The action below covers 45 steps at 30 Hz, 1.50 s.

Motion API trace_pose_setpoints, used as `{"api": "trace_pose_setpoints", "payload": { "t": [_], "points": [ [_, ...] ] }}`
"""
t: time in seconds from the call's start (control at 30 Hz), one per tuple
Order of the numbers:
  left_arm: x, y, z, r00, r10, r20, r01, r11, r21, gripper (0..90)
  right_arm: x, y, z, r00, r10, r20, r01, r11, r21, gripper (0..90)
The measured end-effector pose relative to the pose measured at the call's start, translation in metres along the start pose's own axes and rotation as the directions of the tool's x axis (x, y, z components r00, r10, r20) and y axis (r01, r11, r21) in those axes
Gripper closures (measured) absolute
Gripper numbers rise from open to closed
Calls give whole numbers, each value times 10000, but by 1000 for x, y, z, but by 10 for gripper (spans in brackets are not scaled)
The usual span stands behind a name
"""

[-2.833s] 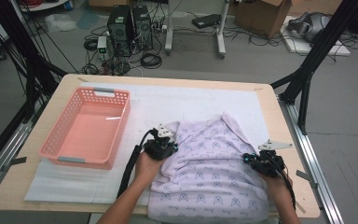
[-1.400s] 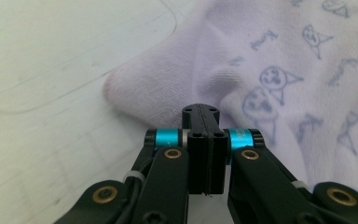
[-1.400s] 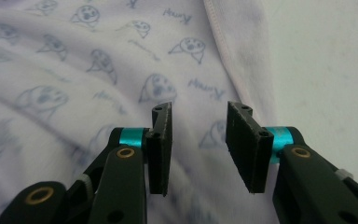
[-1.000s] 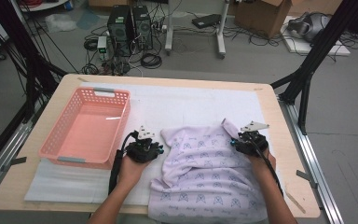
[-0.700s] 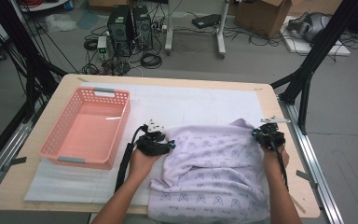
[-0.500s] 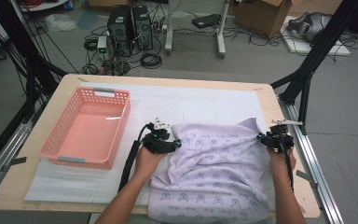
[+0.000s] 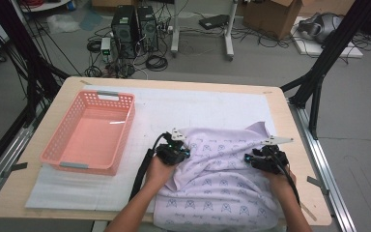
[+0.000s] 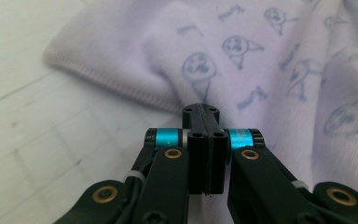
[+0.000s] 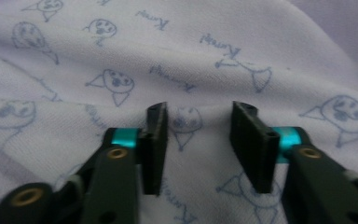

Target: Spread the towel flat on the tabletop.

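A pale lilac garment [image 7: 222, 183] printed with small cartoon faces lies spread on the near half of the table. My left gripper [image 7: 181, 151] is at its left hem. In the left gripper view the jaws [image 8: 200, 109] have just closed and meet on a fold at the ribbed edge of the garment [image 8: 261, 56]. My right gripper [image 7: 252, 159] rests on the garment's right part, under its top edge. Its jaws [image 9: 196, 112] have been closing but stand apart, with a low ridge of the garment [image 9: 191, 56] between them, not pinched.
A pink plastic basket [image 7: 60, 164] with nothing in it stands on the table's left side on a white mat [image 7: 174, 104]. The table's right edge [image 7: 302, 159] is close beside my right hand. Black frame legs, computer cases and cables stand on the floor beyond the table.
My left gripper has shifted right to the hem. My right gripper went out toward the table's right edge, then came back left onto the cloth. The garment now lies wider.
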<state>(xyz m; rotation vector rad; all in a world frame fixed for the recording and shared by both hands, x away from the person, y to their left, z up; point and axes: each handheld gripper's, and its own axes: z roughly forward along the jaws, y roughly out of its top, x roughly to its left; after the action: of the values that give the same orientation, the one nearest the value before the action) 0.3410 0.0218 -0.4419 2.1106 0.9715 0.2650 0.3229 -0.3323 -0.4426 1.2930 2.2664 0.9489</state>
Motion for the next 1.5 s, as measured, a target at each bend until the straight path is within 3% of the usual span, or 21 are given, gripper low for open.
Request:
{"api": "trace_pose_setpoints", "payload": {
  "t": [0.03, 0.07, 0.13, 0.2, 0.27, 0.33, 0.43, 0.53, 0.57, 0.6, 0.63, 0.7, 0.83, 1.0, 1.1, 1.17, 1.23, 1.27, 1.33, 1.5],
  "points": [
    [1, -2, -3, 10000, 39, -46, -39, 10000, -54, 897, 0, 0, -2, 9999, 59, -155, -60, 10000, -16, 806],
    [2, -4, -6, 10000, 64, -13, -64, 10000, -17, 898, -1, -1, -3, 9989, 10, -476, -8, 10000, 45, 863],
    [3, -9, -11, 10000, 24, -11, -24, 9999, -164, 897, 1, -4, -7, 9984, -135, -554, 144, 9998, 159, 878],
    [7, -10, -14, 9996, -275, 48, 278, 9972, -692, 879, 3, -6, -12, 9966, -195, -799, 216, 9994, 255, 877],
    [10, -8, -13, 9971, -734, 214, 754, 9901, -1188, 670, 5, -9, -15, 9956, -250, -904, 273, 9993, 244, 874],
    [8, -4, -9, 9958, -861, 311, 898, 9855, -1442, 587, 6, -11, -18, 9963, -253, -821, 256, 9997, 21, 795],
    [3, 2, 3, 9949, -894, 457, 949, 9860, -1370, 500, 11, -10, -20, 9976, -269, -644, 243, 9989, -407, 610],
    [-7, 9, 18, 9984, -447, 347, 473, 9959, -769, 462, 17, -10, -13, 9976, -666, -203, 666, 9978, -9, 583],
    [-11, 9, 21, 9998, -161, 126, 169, 9976, -666, 479, 18, -11, -10, 9976, -682, -137, 681, 9977, -26, 613],
    [-17, 9, 21, 9978, 387, -538, -416, 9977, -527, 520, 18, -12, -10, 9978, -602, -265, 599, 9981, -150, 665],
    [-18, 9, 21, 9963, 623, -598, -654, 9965, -517, 623, 18, -12, -11, 9978, -578, -330, 573, 9982, -163, 773],
    [-17, 9, 16, 9989, 412, -228, -418, 9988, -273, 827, 20, -13, -13, 9961, -680, -553, 674, 9976, -130, 858],
    [-18, 0, -1, 9965, 834, -76, -834, 9965, 4, 842, 20, -17, -23, 9914, -598, -1161, 610, 9981, 64, 875],
    [-12, -28, -28, 9963, 342, 787, -320, 9991, -293, 838, 24, -29, -41, 9814, -595, -1826, 602, 9982, -17, 875],
    [-15, -41, -40, 9907, 447, 1286, -400, 9984, -390, 834, 26, -33, -48, 9727, -394, -2285, 437, 9989, 138, 865],
    [-17, -43, -46, 9863, 511, 1566, -441, 9979, -479, 814, 28, -33, -51, 9655, -391, -2574, 473, 9985, 258, 784],
    [-16, -41, -50, 9877, 577, 1455, -477, 9963, -713, 700, 29, -29, -55, 9689, -528, -2419, 541, 9985, -12, 722],
    [-14, -38, -51, 9897, 465, 1352, -353, 9959, -838, 610, 29, -26, -56, 9709, -613, -2314, 580, 9981, -210, 683],
    [-6, -32, -52, 9938, 250, 1080, -118, 9926, -1209, 513, 27, -18, -57, 9765, -494, -2099, 377, 9975, -593, 655],
    [16, -17, -49, 9993, -185, 328, 242, 9827, -1836, 456, 16, 0, -52, 9913, -34, -1319, -169, 9881, -1530, 639]
  ]
}}
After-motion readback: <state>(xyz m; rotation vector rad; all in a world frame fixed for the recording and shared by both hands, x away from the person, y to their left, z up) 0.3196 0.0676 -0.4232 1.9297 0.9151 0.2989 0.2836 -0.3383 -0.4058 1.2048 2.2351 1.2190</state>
